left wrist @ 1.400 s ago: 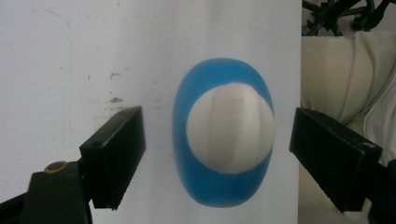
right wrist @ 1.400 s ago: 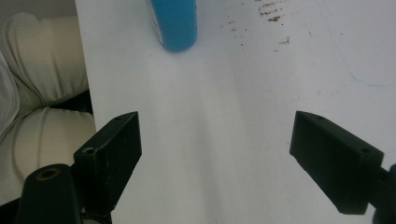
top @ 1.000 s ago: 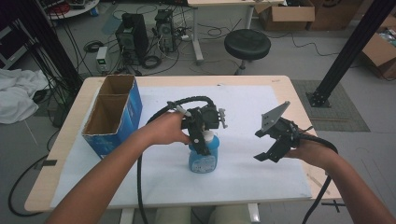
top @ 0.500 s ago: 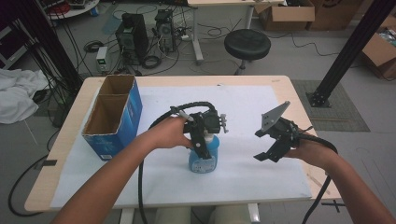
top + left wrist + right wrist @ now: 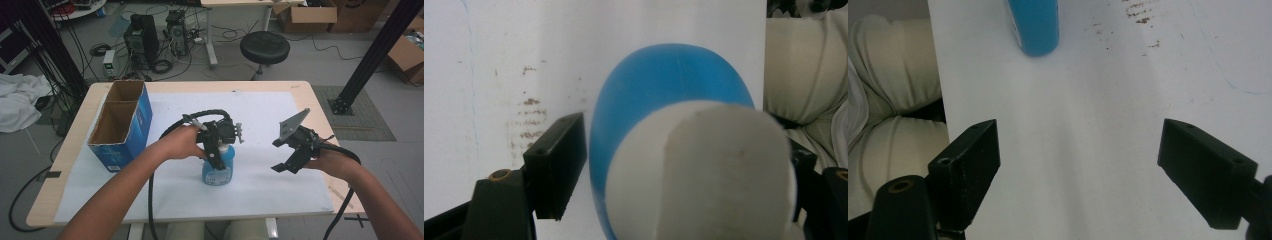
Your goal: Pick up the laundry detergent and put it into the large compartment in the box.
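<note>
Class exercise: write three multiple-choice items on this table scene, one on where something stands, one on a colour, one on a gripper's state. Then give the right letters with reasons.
1. Where does the cardboard box stand on the table?
A. at its left side
B. at its right side
C. at the near edge, by the person

2. What colour is the body of the bottle?
A. red
B. blue
C. green

3. How does the right gripper stand?
A. shut on the bottle
B. shut on the box
C. open, with nothing between its fingers

Key: 1 A, the high view shows it at the left edge. 2 B, its body is blue under a white cap. 3 C, the right gripper view shows its fingers wide apart over bare white sheet.
</note>
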Demonstrator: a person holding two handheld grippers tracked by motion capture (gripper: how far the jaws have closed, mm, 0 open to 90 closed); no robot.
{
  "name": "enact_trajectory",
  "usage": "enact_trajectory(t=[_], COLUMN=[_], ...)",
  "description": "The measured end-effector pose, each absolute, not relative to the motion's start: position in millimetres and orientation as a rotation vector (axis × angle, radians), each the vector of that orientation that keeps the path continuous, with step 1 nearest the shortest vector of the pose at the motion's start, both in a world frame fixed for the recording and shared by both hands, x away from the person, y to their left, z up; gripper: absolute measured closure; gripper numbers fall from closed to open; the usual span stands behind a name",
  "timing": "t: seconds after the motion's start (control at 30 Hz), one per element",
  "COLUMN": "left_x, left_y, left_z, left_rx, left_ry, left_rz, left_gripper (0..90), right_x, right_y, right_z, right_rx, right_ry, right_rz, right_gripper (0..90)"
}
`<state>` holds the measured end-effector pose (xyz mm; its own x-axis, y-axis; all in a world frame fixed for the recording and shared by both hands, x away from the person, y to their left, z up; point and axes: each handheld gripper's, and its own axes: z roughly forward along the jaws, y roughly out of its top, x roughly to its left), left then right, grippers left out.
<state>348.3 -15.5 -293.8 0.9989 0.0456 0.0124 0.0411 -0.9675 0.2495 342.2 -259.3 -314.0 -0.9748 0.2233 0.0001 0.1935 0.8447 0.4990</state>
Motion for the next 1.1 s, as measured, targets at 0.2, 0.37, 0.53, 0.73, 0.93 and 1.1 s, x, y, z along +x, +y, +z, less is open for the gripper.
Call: enact_trajectory(t=[0.2, 0.37, 0.53, 0.73, 0.93, 1.1], left_x=[348.6, 349.2, 349.6, 348.5, 347.7, 346.7], left_y=[-15.9, -16.0, -15.3, -15.6, -15.2, -15.1], left_z=[-294.0, -293.3, -293.3, -293.0, -292.6, -292.4], left_rx=[2.89, 2.889, 2.887, 2.888, 2.888, 2.887], left_ry=[0.052, 0.045, 0.044, 0.038, 0.034, 0.034], left_rz=[0.027, 0.031, 0.038, 0.035, 0.036, 0.043], left_gripper=[28.0, 28.7, 31.1, 32.8, 34.2, 35.1], right_x=[342.3, 342.1, 342.0, 341.8, 341.4, 341.3], right_y=[-258.8, -259.0, -258.9, -258.4, -258.6, -258.9], right_z=[-314.5, -314.8, -314.9, -314.9, -314.4, -314.4], right_rx=[0.334, 0.335, 0.334, 0.332, 0.333, 0.332], right_ry=[2.962, 2.963, 2.963, 2.963, 2.962, 2.961], right_rz=[0.794, 0.794, 0.793, 0.798, 0.801, 0.802], right_gripper=[16.9, 16.9, 16.9, 17.0, 17.0, 17.0])
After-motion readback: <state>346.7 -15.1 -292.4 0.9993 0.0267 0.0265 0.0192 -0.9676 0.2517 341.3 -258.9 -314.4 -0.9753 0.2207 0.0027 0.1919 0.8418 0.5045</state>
